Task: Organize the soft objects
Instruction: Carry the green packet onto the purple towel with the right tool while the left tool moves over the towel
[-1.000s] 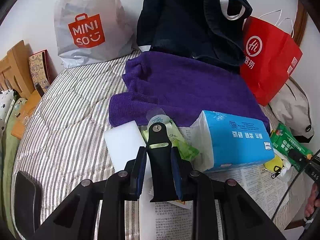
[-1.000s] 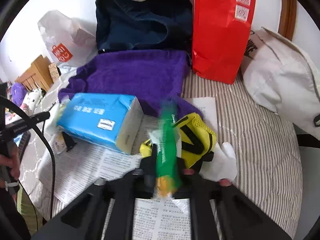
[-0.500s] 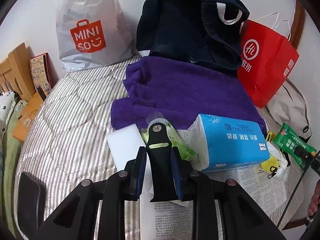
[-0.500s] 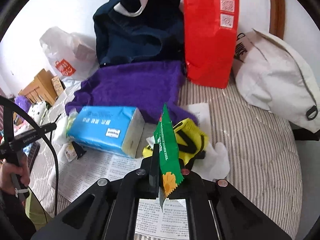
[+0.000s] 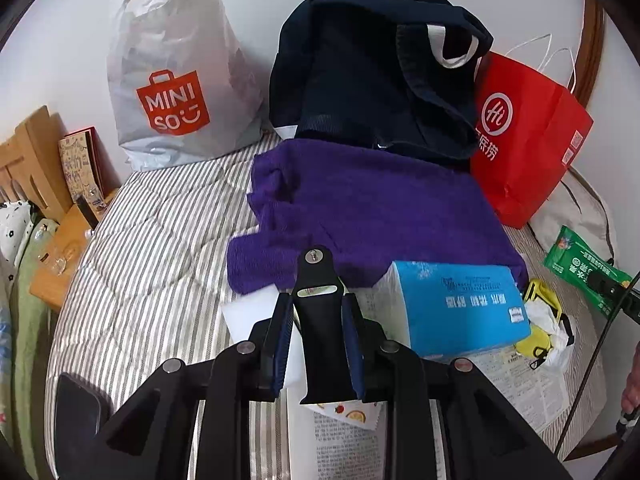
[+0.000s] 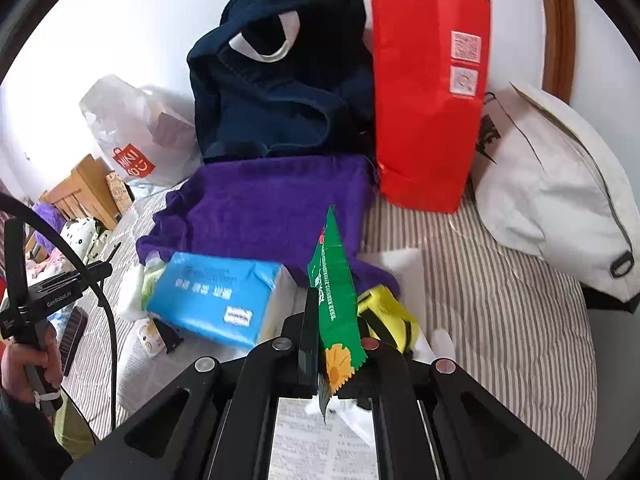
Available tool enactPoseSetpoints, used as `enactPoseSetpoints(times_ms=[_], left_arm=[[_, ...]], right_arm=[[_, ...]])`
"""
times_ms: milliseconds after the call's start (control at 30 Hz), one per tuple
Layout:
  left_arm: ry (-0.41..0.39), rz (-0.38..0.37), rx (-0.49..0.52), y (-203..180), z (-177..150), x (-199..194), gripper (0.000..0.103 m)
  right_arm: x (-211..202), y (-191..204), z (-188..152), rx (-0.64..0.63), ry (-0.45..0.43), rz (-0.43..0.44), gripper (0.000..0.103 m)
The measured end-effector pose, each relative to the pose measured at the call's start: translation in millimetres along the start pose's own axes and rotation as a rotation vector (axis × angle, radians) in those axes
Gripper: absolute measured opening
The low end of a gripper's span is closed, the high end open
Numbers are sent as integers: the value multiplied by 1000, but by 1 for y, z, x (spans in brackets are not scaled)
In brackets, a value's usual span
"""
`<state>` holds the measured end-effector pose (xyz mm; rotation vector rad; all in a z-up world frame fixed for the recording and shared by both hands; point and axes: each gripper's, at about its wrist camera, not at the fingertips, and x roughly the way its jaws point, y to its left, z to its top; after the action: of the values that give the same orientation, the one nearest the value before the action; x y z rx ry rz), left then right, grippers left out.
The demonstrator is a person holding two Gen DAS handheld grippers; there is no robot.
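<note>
Bedding forms the work surface: a quilted cover in grey and white stripes (image 5: 152,248), laid with printed newspaper sheets (image 5: 516,376) near the camera and backed by a plain white wall (image 6: 120,12).

The left gripper (image 5: 318,330) pinches one black moulded strap with a metal stud (image 5: 318,312), its blue-padded jaws pressed against the strap's sides, held above the bed. The right gripper (image 6: 332,344) is clamped tight on one flat green foil sachet printed with an orange flower (image 6: 334,300), standing on edge above the clutter.

Below lie one blue plastic-wrapped block of tissues (image 5: 460,308), one rumpled purple terry towel (image 5: 380,208) behind it, one crumpled yellow and black fabric item (image 6: 386,314), possibly a glove, and one white rectangular foam block (image 5: 250,314).

Against the wall stand one navy knit garment heap (image 5: 372,92), one creased red paper carrier bag with white cord handles (image 5: 528,148), one grey plastic shopping bag with an orange logo (image 5: 176,80) and one off-white canvas bag (image 6: 556,184). Wooden furniture (image 5: 32,160) sits beyond the bed's left edge.
</note>
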<state>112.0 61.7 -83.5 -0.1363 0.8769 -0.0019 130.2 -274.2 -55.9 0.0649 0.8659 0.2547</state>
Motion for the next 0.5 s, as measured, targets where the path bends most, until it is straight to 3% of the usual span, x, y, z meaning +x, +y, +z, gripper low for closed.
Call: enactPoseSetpoints(times_ms=[500], left_arm=[[-5, -3, 18, 2, 41, 17, 24]], right_arm=[[39, 14, 45, -15, -15, 14, 4]])
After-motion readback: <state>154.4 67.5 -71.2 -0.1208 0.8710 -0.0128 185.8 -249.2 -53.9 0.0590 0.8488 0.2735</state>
